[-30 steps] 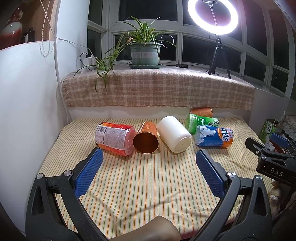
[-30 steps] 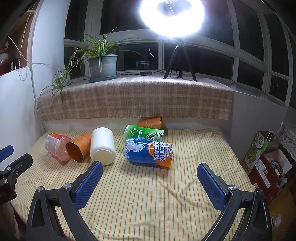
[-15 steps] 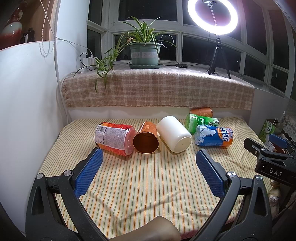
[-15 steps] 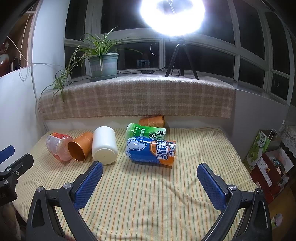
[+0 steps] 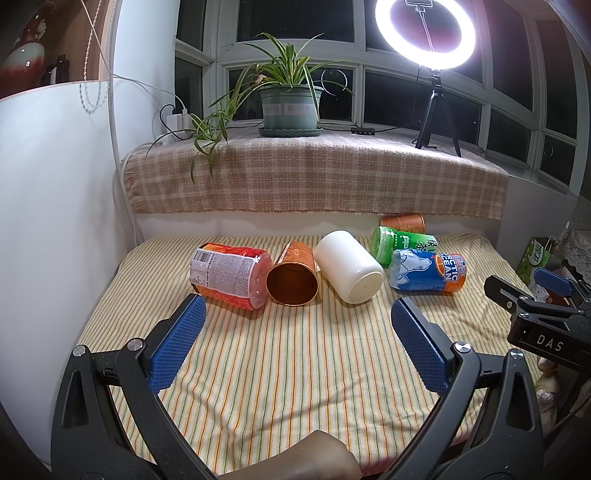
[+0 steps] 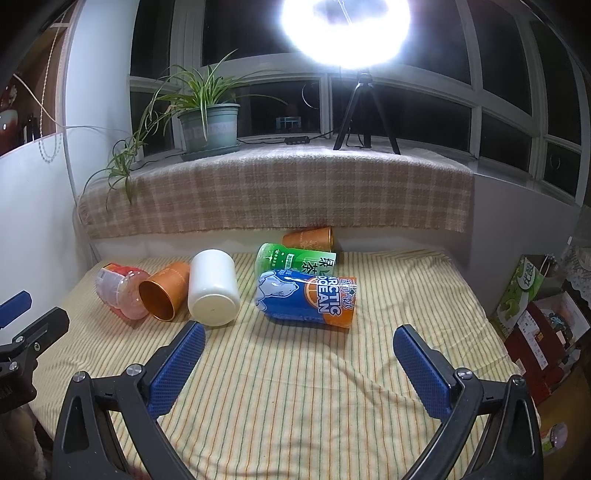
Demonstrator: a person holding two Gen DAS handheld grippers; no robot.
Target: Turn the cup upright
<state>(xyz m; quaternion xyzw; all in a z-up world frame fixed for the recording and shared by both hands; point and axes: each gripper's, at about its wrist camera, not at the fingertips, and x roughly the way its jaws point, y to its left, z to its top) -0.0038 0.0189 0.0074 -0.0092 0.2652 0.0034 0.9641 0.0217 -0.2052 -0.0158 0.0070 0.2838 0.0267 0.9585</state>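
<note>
Several cups lie on their sides on the striped cloth [image 5: 295, 369]: a red labelled cup [image 5: 229, 275], an orange cup [image 5: 293, 275] with its mouth toward me, a white cup [image 5: 349, 266], a green cup [image 5: 402, 242], a blue Arctic Ocean cup [image 5: 428, 271] and a second orange cup [image 5: 402, 222] at the back. My left gripper [image 5: 299, 345] is open and empty, short of the orange and white cups. My right gripper [image 6: 299, 363] is open and empty, short of the blue cup [image 6: 308, 299] and white cup [image 6: 212, 288].
A plaid-covered sill [image 5: 314, 177] runs behind with a potted plant [image 5: 290, 105] and a ring light [image 5: 424, 33] on a tripod. A white wall [image 5: 55, 203] bounds the left. Boxes [image 6: 535, 306] stand off the right edge.
My right gripper has drifted slightly left and closer to the cups. The left gripper and the cups have not moved.
</note>
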